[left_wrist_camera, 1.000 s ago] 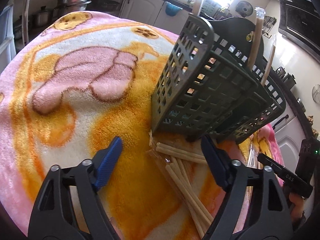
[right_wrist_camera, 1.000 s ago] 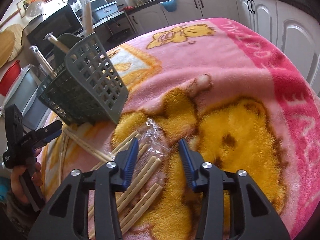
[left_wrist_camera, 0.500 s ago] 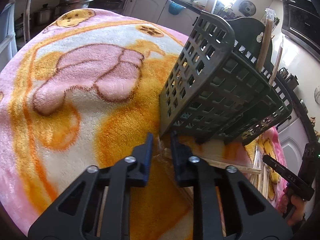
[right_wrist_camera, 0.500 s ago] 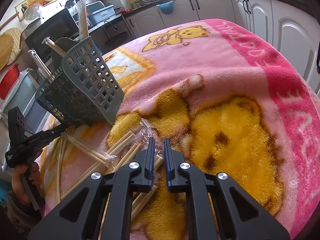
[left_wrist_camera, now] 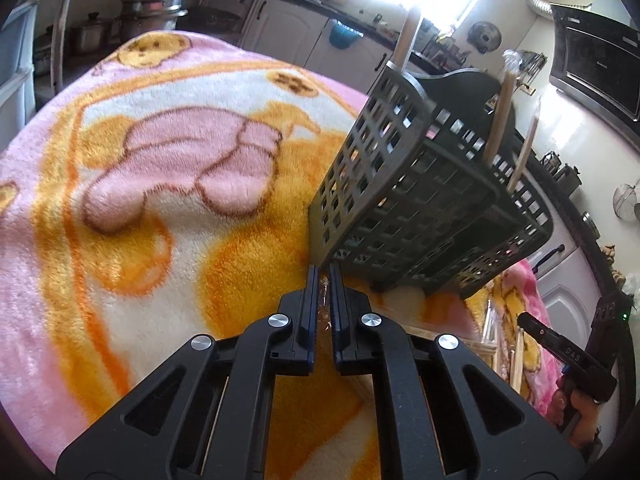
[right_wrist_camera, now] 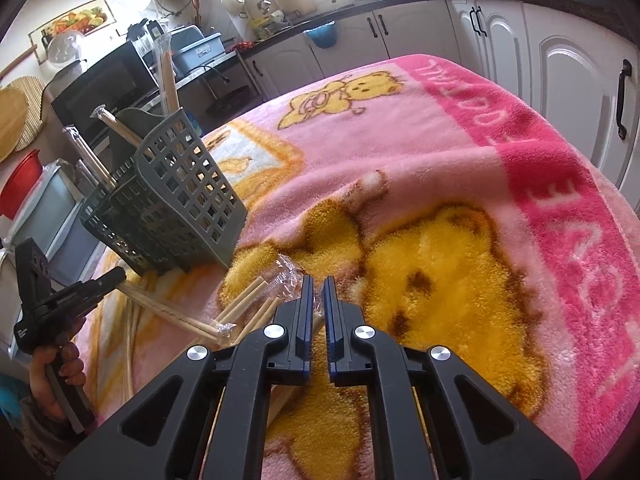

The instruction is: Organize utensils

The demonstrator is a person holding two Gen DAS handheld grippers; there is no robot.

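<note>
A dark grey lattice utensil basket (left_wrist_camera: 424,200) stands on the blanket with several wrapped chopsticks (left_wrist_camera: 500,120) upright in it; it also shows in the right wrist view (right_wrist_camera: 176,204). My left gripper (left_wrist_camera: 324,276) is shut on a plastic-wrapped pair of chopsticks (left_wrist_camera: 322,312) just in front of the basket's near corner. My right gripper (right_wrist_camera: 316,288) is shut on the clear wrapper of another chopstick pack (right_wrist_camera: 280,284). More wrapped chopsticks (right_wrist_camera: 176,316) lie on the blanket left of it.
A pink and orange bear-print blanket (right_wrist_camera: 440,208) covers the table. White kitchen cabinets (right_wrist_camera: 560,80) stand behind and to the right. A microwave (right_wrist_camera: 104,88) and a red bowl (right_wrist_camera: 20,184) sit at the left. Pots (left_wrist_camera: 152,12) stand at the back.
Both grippers went from wide open to shut, each closing on a wrapped chopstick pack. Both have lifted slightly and the left one has moved toward the basket.
</note>
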